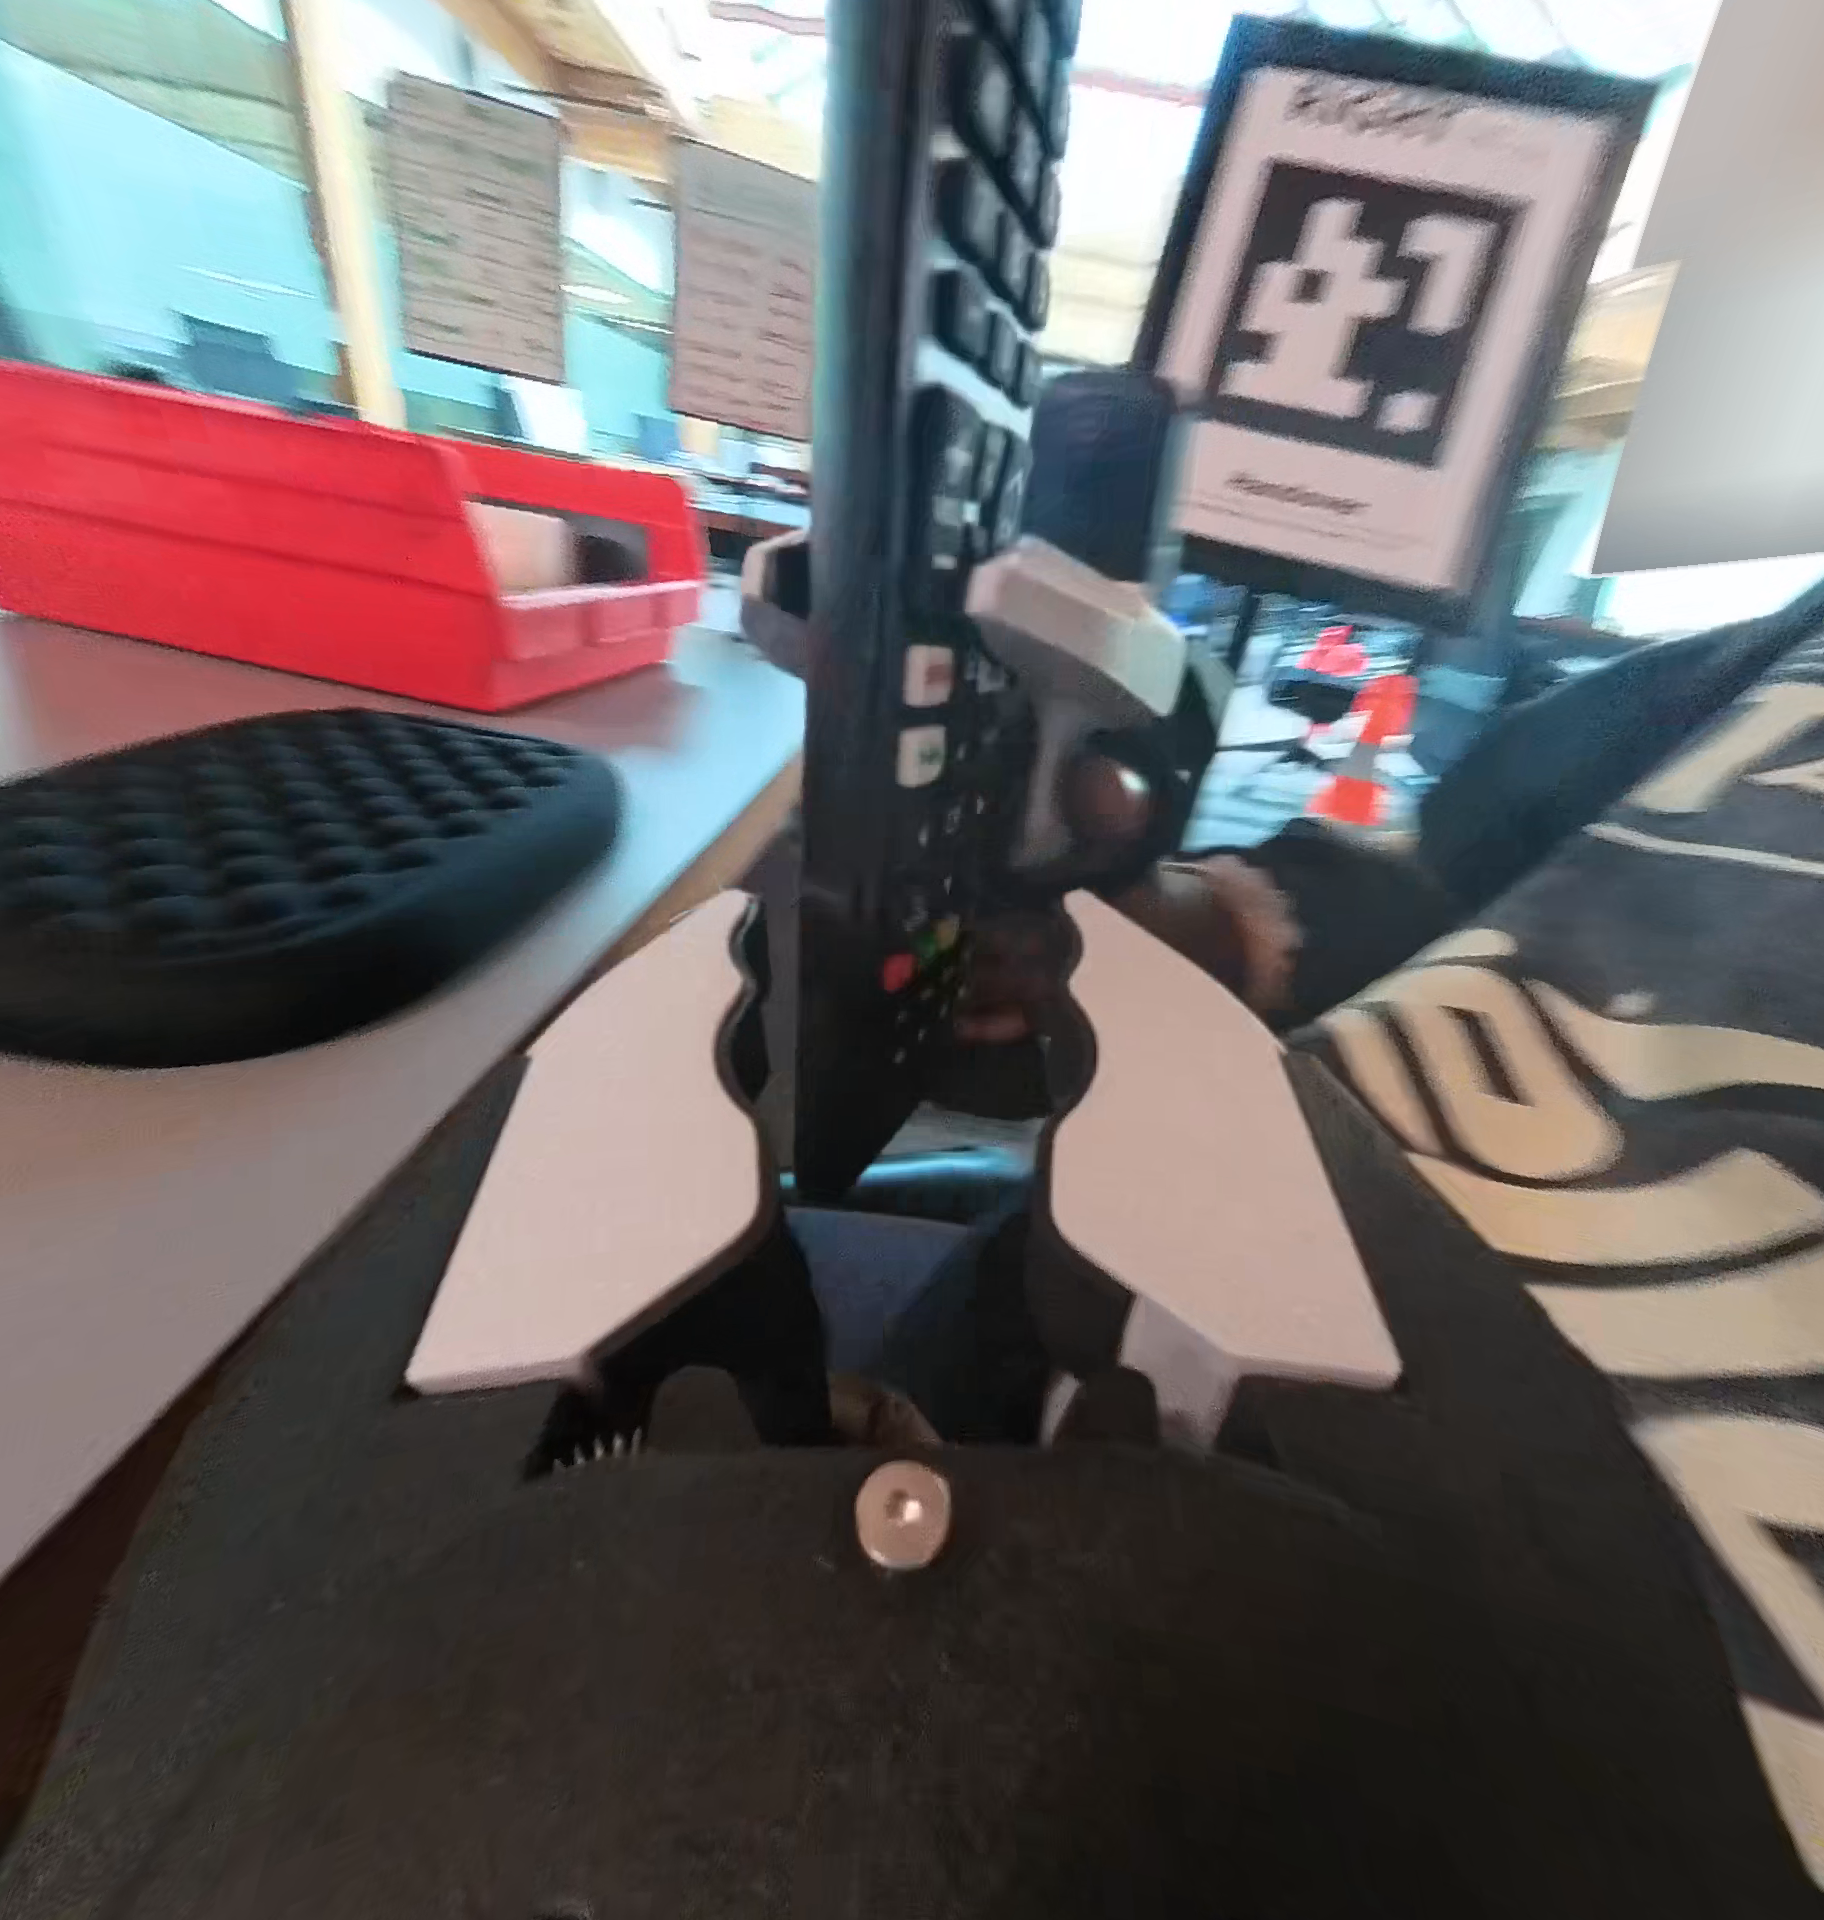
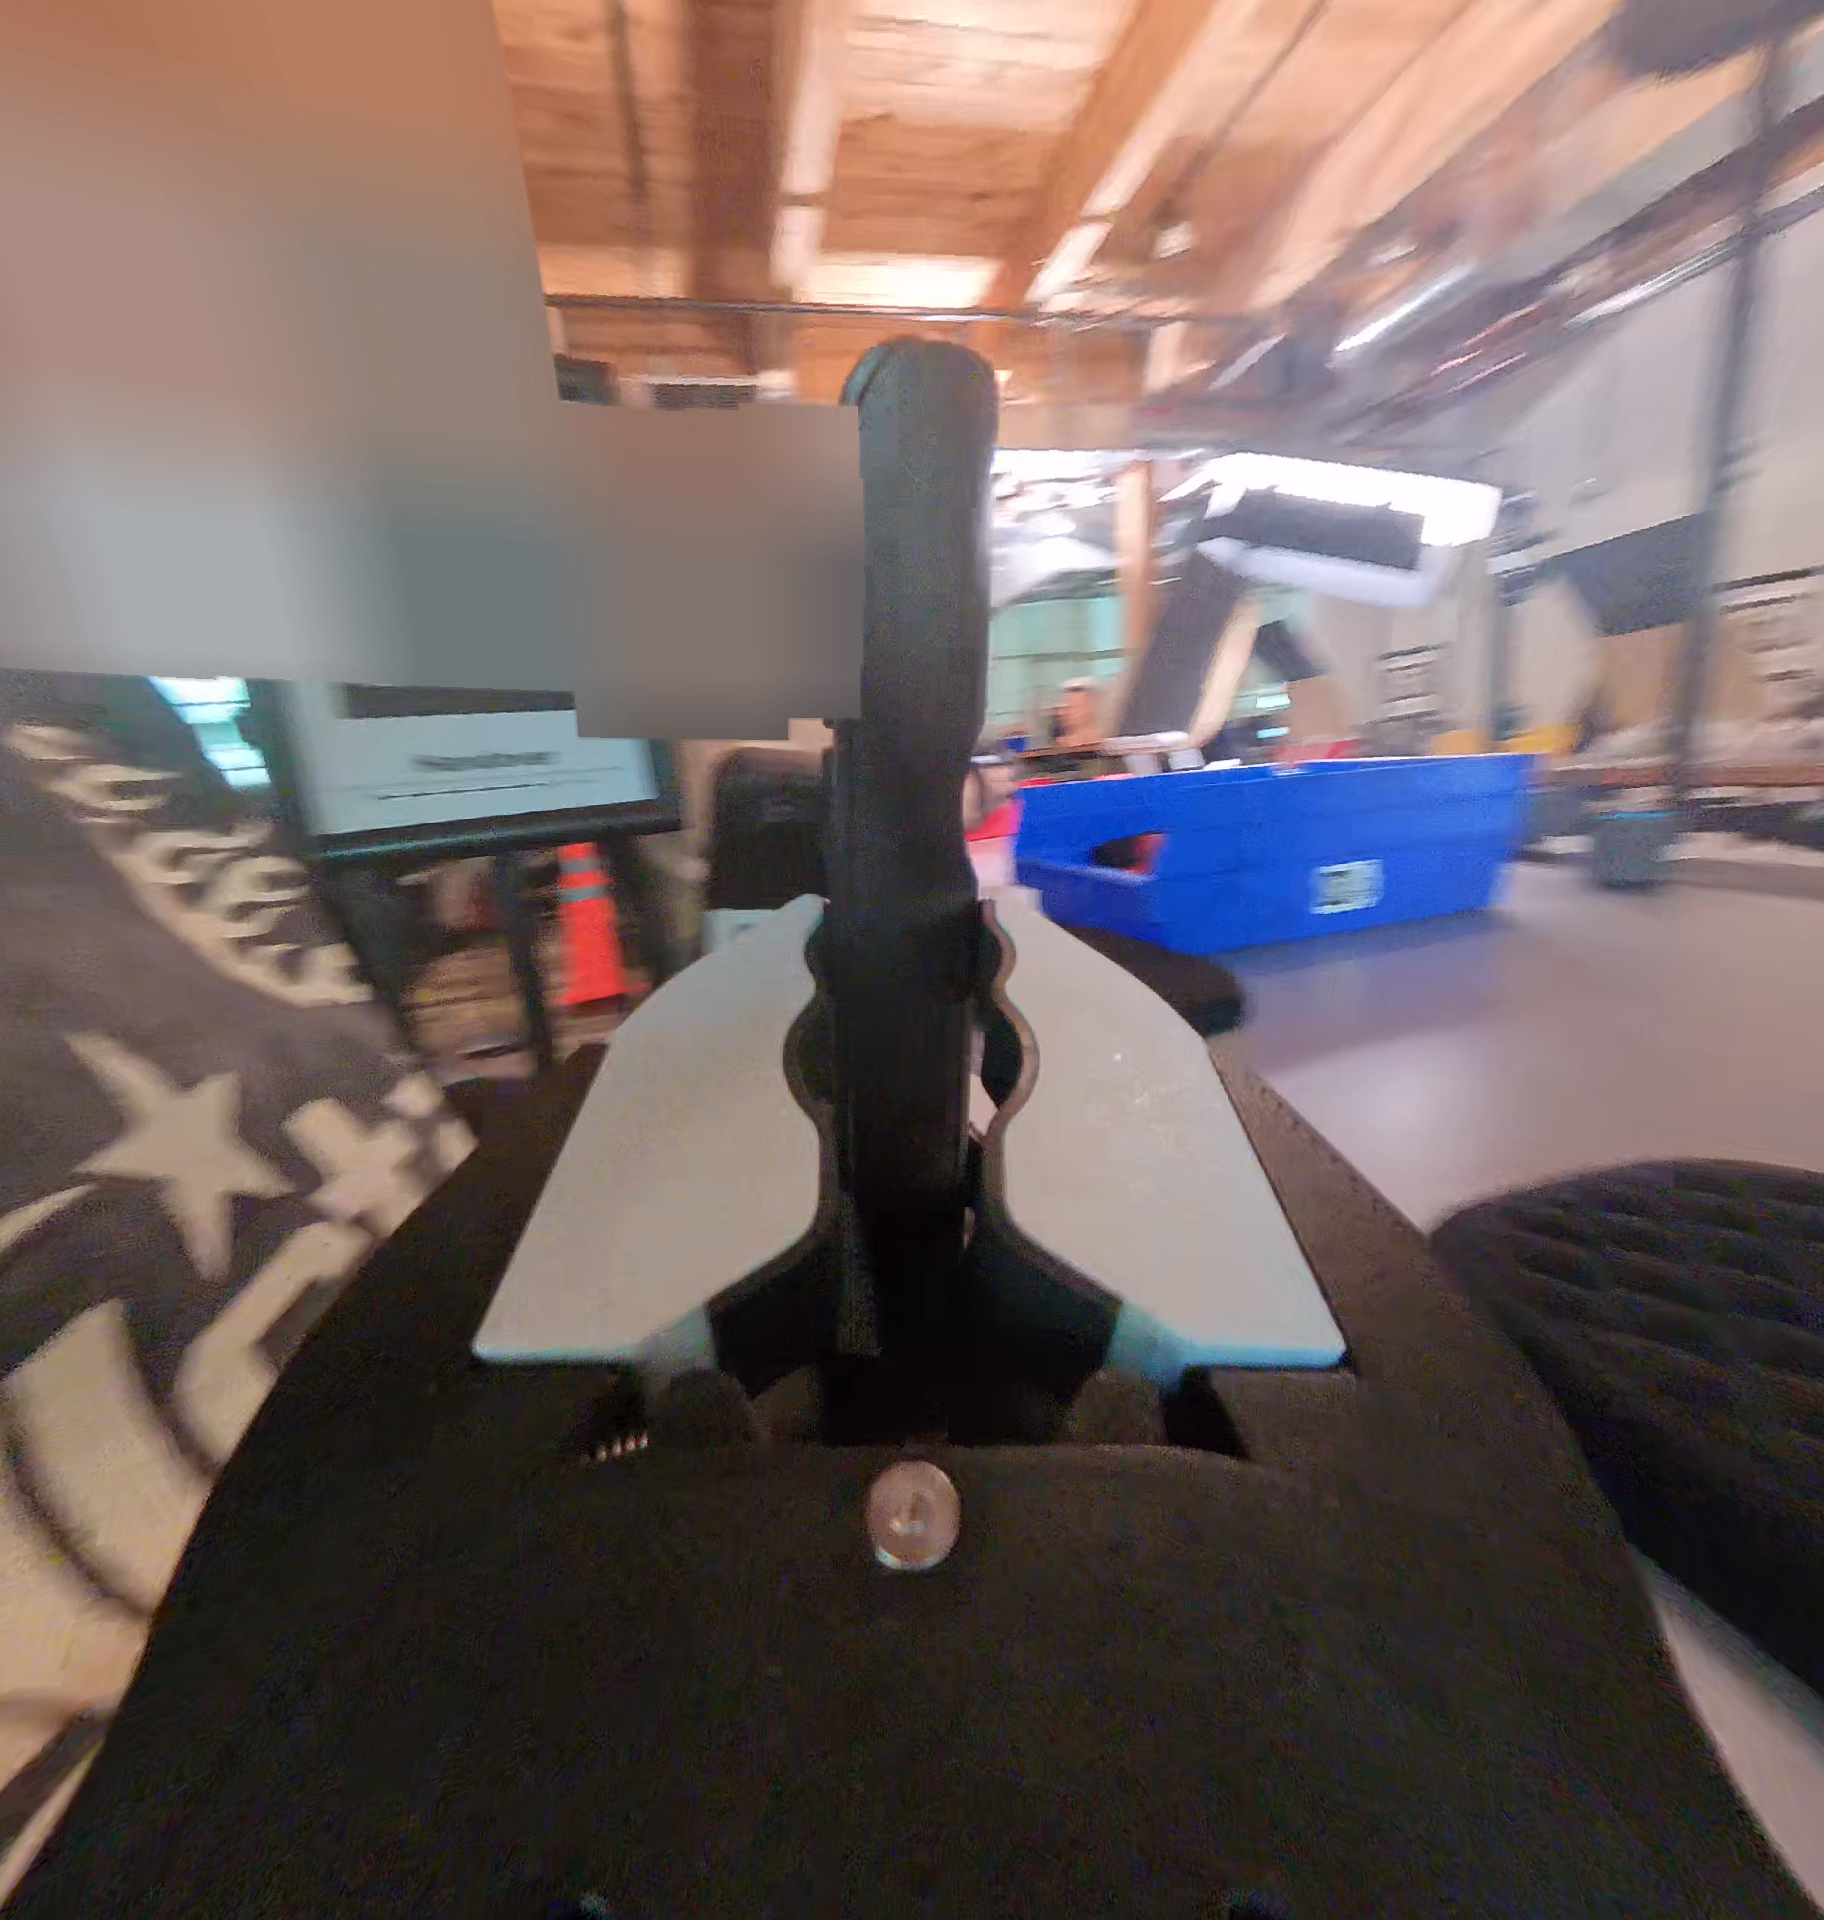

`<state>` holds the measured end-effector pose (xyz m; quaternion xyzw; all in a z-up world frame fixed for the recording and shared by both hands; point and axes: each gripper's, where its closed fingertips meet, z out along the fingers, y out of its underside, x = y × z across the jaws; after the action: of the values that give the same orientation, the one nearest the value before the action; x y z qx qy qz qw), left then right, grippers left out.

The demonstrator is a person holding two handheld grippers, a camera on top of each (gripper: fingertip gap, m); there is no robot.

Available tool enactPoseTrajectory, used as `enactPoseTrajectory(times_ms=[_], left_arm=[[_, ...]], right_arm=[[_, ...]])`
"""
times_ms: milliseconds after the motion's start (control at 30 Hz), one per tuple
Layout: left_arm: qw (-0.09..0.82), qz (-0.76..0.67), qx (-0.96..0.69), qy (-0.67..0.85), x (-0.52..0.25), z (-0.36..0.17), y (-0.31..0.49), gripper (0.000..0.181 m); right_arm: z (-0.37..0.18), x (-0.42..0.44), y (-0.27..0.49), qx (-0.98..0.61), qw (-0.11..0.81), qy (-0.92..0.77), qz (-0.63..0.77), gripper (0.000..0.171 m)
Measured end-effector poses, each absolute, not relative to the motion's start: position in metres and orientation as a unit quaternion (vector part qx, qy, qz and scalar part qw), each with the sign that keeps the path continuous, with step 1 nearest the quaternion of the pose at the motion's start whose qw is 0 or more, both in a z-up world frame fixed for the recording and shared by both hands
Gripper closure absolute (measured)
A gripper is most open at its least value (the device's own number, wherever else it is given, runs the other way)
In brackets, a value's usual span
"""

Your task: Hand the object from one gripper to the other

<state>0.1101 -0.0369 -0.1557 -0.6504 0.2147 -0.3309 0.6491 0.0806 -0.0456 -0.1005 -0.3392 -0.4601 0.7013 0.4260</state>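
A long black remote control (image 1: 887, 416) stands upright in the air. My left gripper (image 1: 908, 914) has its grey fingers on either side of the remote's lower end, with a gap showing on the right side, so it looks open. My right gripper (image 1: 939, 613) shows beyond it and clamps the remote around its middle. In the right wrist view the remote's black back (image 2: 913, 727) sits between the fingers of my right gripper (image 2: 903, 920), which press on both of its sides. The picture is blurred by motion.
A grey table (image 1: 160, 1195) holds a black dimpled pad (image 1: 243, 873), a red bin (image 1: 264, 520) and a blue bin (image 2: 1272, 852). A black-and-white marker sign (image 1: 1375, 312) stands behind. A person's black printed garment (image 1: 1614, 935) is close by. An orange cone (image 2: 591, 925) stands on the floor.
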Motion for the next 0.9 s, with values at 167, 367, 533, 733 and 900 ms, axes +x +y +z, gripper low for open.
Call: enactPoseTrajectory(times_ms=[167, 367, 533, 733, 900], left_arm=[[0.705, -0.095, -0.668, 0.217, 0.088, -0.161, -0.02, 0.121], [0.706, 0.032, -0.666, 0.239, 0.085, -0.166, -0.016, 0.12], [0.691, 0.04, -0.682, 0.236, 0.081, -0.173, -0.013, 0.126], [0.693, 0.072, -0.677, 0.237, 0.078, -0.172, -0.013, 0.128], [0.708, -0.048, -0.657, 0.254, 0.092, -0.162, -0.022, 0.13]], right_arm=[[-0.106, 0.074, -0.024, -0.402, 0.506, -0.374, 0.666, 0.145], [-0.107, 0.074, -0.022, -0.418, 0.528, -0.347, 0.653, 0.144], [-0.112, 0.073, -0.019, -0.434, 0.529, -0.333, 0.649, 0.145], [-0.11, 0.075, -0.021, -0.424, 0.551, -0.341, 0.633, 0.146], [-0.098, 0.079, -0.032, -0.365, 0.527, -0.377, 0.669, 0.14]])
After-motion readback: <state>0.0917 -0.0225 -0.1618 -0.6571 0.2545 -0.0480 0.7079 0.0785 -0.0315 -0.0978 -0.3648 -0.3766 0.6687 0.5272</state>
